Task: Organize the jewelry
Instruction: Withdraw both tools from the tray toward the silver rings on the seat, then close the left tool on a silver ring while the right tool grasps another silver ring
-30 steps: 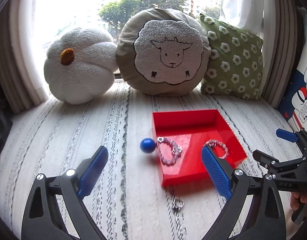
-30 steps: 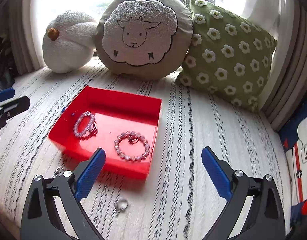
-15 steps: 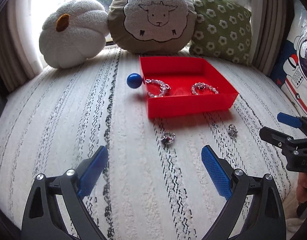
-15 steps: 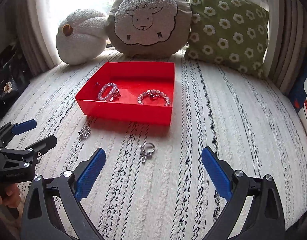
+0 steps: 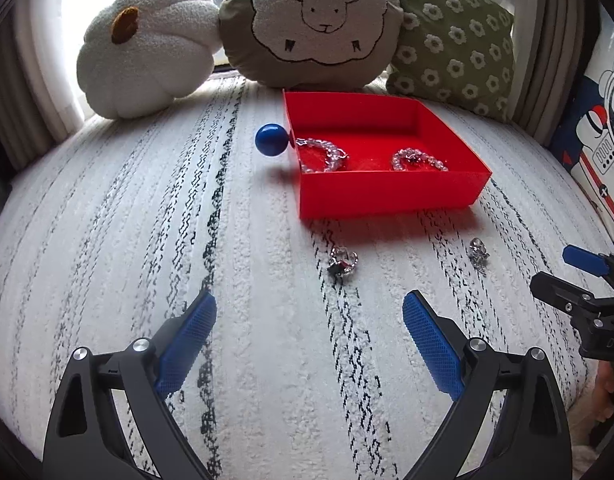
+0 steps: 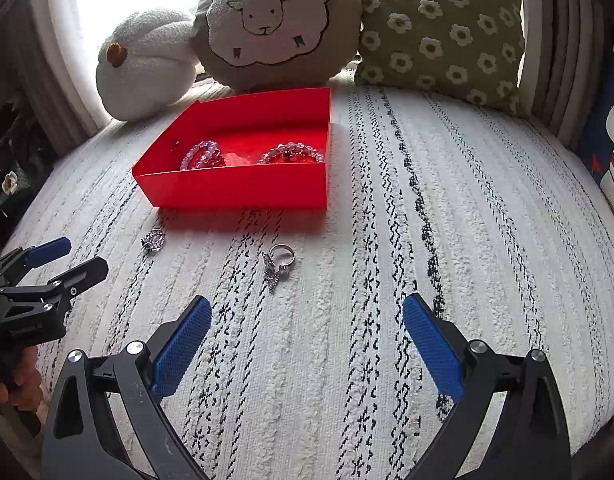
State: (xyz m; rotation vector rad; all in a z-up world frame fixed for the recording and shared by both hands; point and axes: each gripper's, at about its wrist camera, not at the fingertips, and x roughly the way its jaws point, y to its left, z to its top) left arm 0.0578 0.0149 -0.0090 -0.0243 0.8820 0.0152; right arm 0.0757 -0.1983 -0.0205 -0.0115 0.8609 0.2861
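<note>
A red tray (image 5: 387, 194) (image 6: 235, 190) sits on the white striped cushion and holds two beaded bracelets (image 5: 325, 154) (image 5: 419, 160) (image 6: 201, 154) (image 6: 293, 153). Two silver rings lie on the cushion in front of the tray: one (image 5: 343, 261) (image 6: 153, 238) and another (image 5: 478, 251) (image 6: 281, 262). A blue ball (image 5: 271, 140) touches the tray's left wall. My left gripper (image 5: 309, 340) is open and empty, short of the rings. My right gripper (image 6: 307, 340) is open and empty, short of the rings.
A white pumpkin pillow (image 5: 143, 40), a sheep pillow (image 5: 311, 20) and a green flowered pillow (image 5: 451, 36) line the back by the window. An astronaut-print cushion (image 5: 599, 128) stands at the right. The other gripper shows at each view's edge (image 5: 587, 288) (image 6: 39, 276).
Both grippers have pulled back from the tray over the last second, so the two rings in front of it came into view. Both stayed open and empty.
</note>
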